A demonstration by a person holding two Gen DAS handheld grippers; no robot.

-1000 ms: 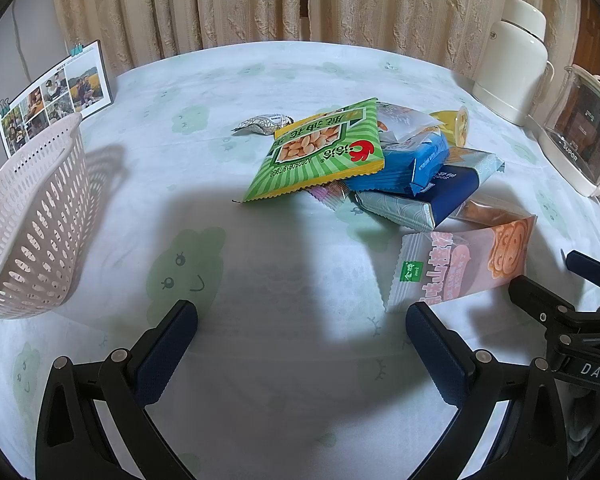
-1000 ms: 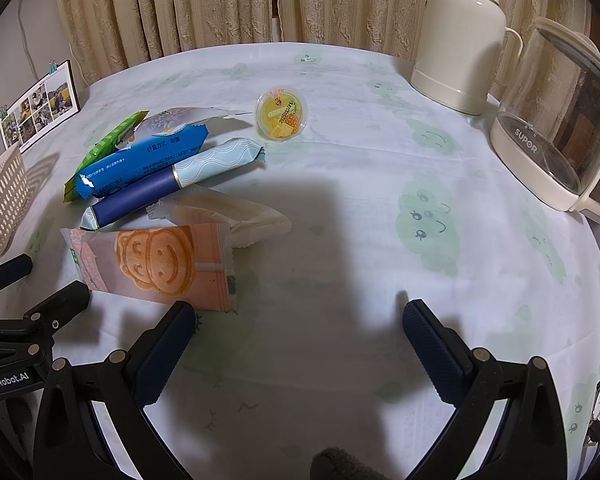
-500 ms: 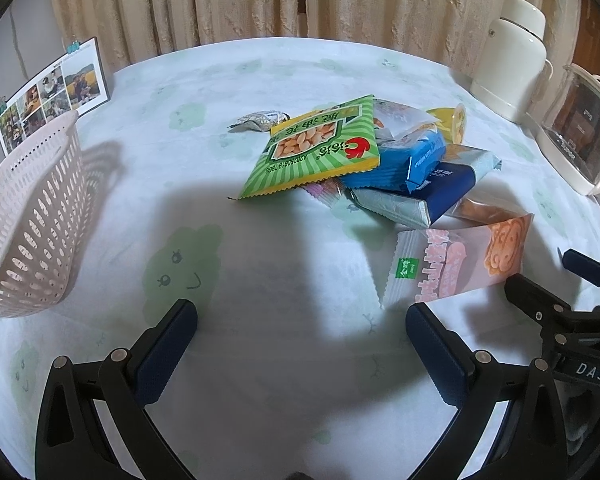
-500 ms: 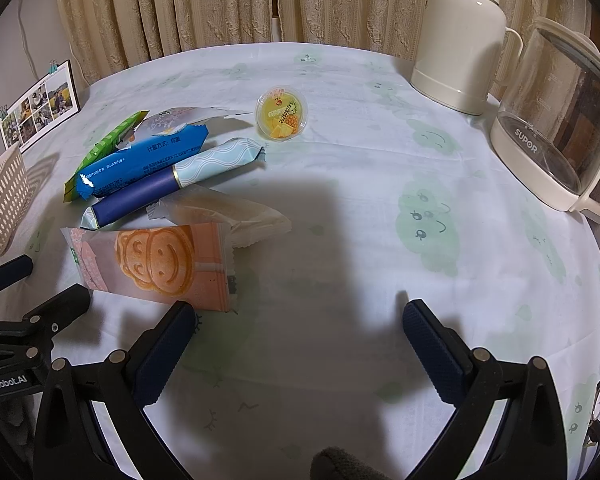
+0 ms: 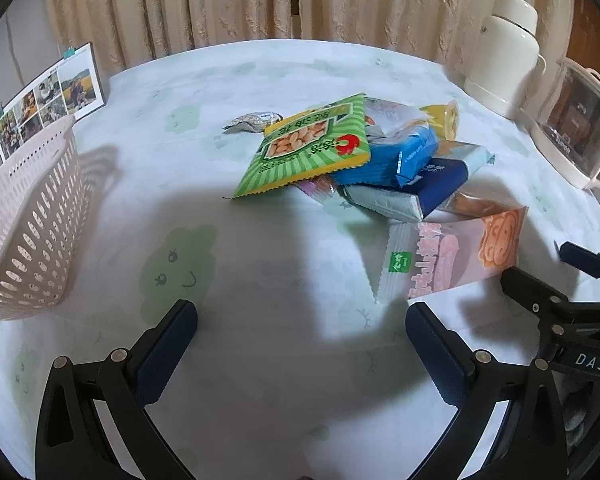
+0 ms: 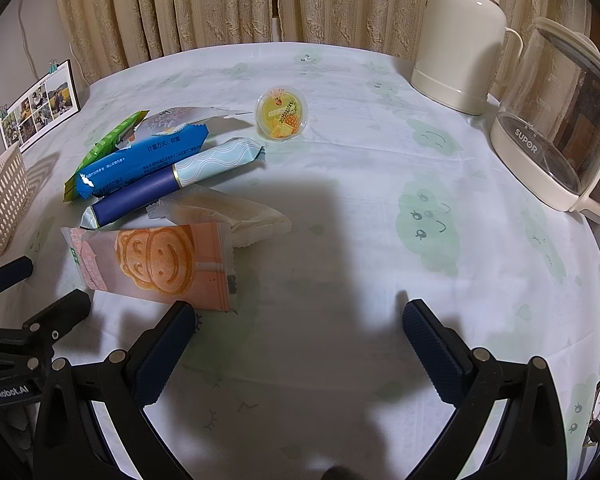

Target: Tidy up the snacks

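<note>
Hovering low over the table [image 5: 300,80], the left gripper [image 5: 300,332] has its jaws spread wide with nothing between them. The right gripper [image 6: 296,332] is spread just as wide and also holds nothing.

Taking the pink packet [image 6: 156,264] as the landmark: it lies flat on the cloth just ahead of the right gripper's left finger [image 6: 164,352], whose tip is close to the packet's near edge; whether they touch cannot be told. In the left wrist view the same packet [image 5: 452,256] lies just ahead of the left gripper's right finger [image 5: 436,352], apart from it.

Just behind the pink packet lies a pale clear wrapper [image 6: 228,212], its end partly under the packet. Behind that, a navy bar [image 6: 172,184] and a blue packet [image 6: 144,156] lie side by side, touching. A green bag [image 5: 312,148] leans on top of the blue packet, on the far left of the pile. A small silver wrapper [image 5: 256,120] lies beyond the green bag. A fruit cup [image 6: 282,112] stands well behind the pink packet, apart from the pile.

Far left of the pink packet sits a white basket [image 5: 28,216], and behind it a photo card [image 5: 48,100] stands upright. Far right of the packet are a cream flask [image 6: 460,36] and a kettle [image 6: 560,136], side by side before the curtains [image 6: 220,4].
</note>
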